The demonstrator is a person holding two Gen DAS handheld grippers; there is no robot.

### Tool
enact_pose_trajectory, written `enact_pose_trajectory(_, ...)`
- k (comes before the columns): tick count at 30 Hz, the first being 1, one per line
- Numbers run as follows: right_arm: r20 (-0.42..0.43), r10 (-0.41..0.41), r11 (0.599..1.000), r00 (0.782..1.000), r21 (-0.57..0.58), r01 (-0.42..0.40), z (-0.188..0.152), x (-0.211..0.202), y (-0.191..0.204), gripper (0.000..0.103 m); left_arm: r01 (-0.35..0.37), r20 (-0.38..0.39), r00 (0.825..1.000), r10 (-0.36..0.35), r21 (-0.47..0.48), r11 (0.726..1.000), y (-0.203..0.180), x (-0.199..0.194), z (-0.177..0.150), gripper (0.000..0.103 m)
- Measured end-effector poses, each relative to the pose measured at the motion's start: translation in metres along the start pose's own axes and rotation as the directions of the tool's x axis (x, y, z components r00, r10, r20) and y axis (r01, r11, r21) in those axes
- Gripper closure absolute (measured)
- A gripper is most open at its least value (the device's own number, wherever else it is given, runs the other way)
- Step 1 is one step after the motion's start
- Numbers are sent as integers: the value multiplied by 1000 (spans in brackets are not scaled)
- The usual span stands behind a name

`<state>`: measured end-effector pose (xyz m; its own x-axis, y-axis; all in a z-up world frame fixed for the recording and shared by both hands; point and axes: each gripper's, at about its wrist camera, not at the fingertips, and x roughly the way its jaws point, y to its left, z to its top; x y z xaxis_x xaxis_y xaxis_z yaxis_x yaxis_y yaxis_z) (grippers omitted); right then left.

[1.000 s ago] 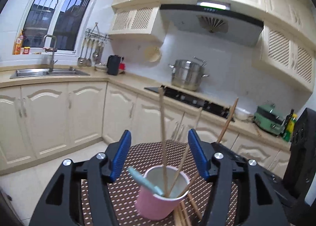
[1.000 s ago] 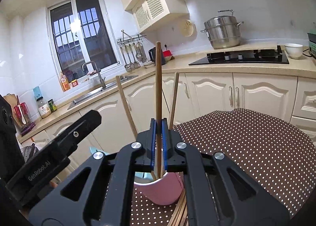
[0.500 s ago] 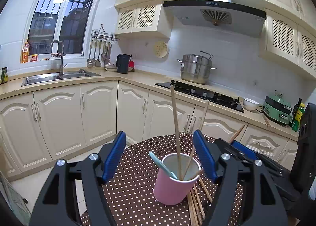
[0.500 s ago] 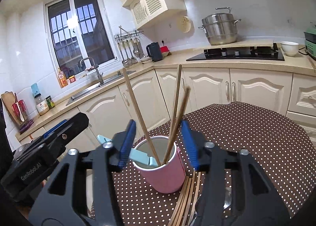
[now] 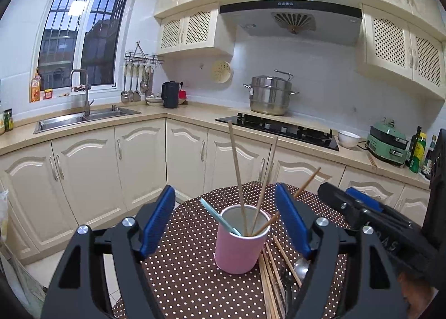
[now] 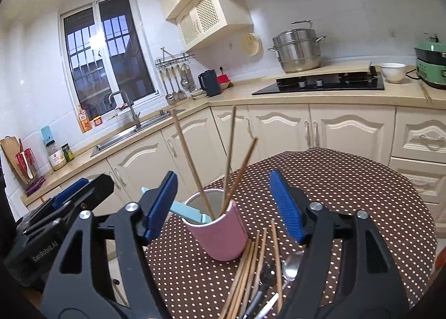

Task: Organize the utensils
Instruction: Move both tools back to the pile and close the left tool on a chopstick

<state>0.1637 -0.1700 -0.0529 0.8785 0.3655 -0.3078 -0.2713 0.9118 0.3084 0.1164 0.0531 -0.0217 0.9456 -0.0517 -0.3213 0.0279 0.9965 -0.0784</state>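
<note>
Right wrist view: pink cup [image 6: 220, 231] stands upright on the dotted tablecloth [image 6: 348, 179], w/ three chopsticks [image 6: 192, 164] leaning in it plus a light-blue utensil [image 6: 185, 210] poking over its rim toward the sink side. Loose chopsticks [image 6: 248, 271] lie touching the cup's base on the near side; a metal spoon [image 6: 290, 264] and a dark-handled piece lie just beside them. Right gripper [image 6: 223, 203] spread wide, holding nothing, hovering over the cup. Left gripper [image 5: 224, 222] likewise spread and empty, straddling the cup.

Handling, my guess: sticks are light, stiff, thin, prob. roll easily, so pinch one near its middle, pads across it. Spoon looks slick and flat; take it by the handle. Cup seems light and could tip if knocked.
</note>
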Motion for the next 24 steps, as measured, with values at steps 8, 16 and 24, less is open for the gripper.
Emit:
enact_pose_trajectory(8,-50,-62,998,997,12,63,-16,-19,-36,29,46,-100,994,-34,114,992,-25,4,-19,29)
enact_pose_trajectory(16,-214,-127,988,968,54,142,-48,-19,-81,29,202,-381,911,-157,79,976,-39,43,-48,30)
enact_pose_trajectory(24,-354,-127,985,926,65,160,-78,-5,-103,29,249,-611,767,-197,0,968,-47,99,-87,41)
